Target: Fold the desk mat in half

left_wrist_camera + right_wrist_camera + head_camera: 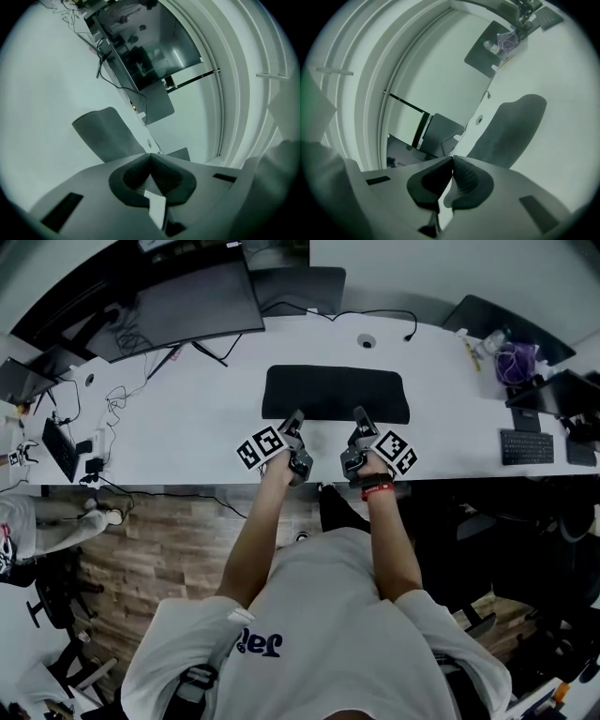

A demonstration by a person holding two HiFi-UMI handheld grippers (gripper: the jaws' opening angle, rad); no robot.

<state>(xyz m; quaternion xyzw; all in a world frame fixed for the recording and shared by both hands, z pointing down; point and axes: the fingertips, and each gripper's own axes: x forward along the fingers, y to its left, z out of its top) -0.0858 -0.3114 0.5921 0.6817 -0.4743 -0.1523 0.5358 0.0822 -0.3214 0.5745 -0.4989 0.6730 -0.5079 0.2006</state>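
Both pressed together, left claw and right claw, at black desk mat edge | white curved bench | monitor behind

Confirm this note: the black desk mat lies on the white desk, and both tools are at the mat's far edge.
Not quite. The black desk mat lies on the white desk, but the left tool and right tool are at its near edge, on the person's side. The head view shows it.
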